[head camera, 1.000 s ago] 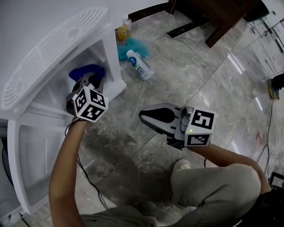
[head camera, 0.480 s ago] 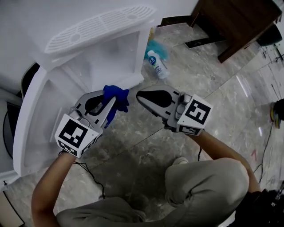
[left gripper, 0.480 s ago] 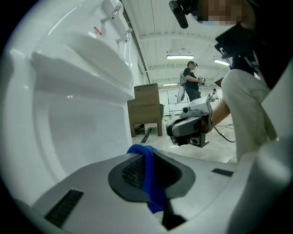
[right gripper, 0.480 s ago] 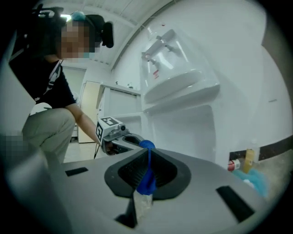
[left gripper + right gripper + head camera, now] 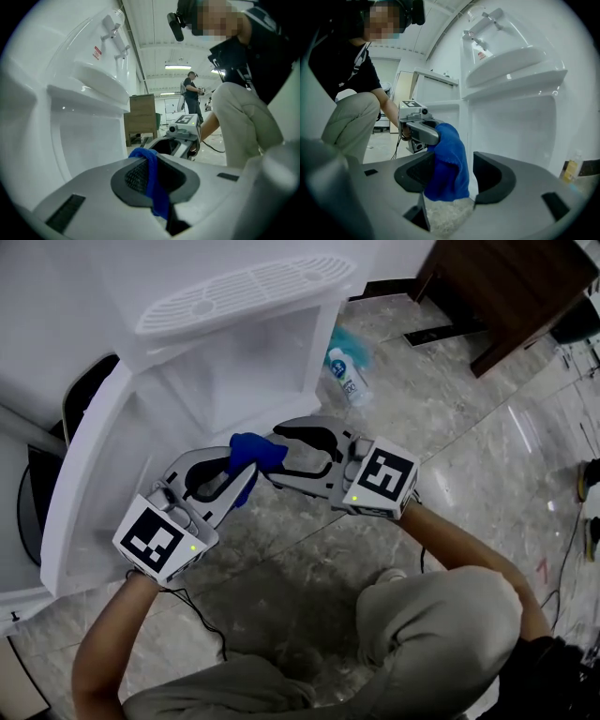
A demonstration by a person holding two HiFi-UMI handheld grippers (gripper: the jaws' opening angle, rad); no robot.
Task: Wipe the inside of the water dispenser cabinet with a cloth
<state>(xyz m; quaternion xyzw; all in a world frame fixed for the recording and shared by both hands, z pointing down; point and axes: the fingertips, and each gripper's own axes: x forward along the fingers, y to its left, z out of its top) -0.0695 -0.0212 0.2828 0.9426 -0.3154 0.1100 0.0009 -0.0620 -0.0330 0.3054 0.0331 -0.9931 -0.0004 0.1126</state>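
Just outside the water dispenser cabinet (image 5: 225,381), the left gripper (image 5: 242,482) is pinching the blue cloth (image 5: 255,452); the right gripper (image 5: 277,454), its jaws just opening wide, is straddling the cloth's hanging end, probably for a handover.

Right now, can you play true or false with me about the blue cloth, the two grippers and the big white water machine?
1. The left gripper is shut on the blue cloth. True.
2. The right gripper is squeezing the cloth tight. False: its jaws stand apart and have just been opening, with the cloth hanging between them.
3. The cabinet door of the water dispenser is open. True.
4. The plastic bottle stands upright inside the cabinet. False: it lies on the floor outside the dispenser.
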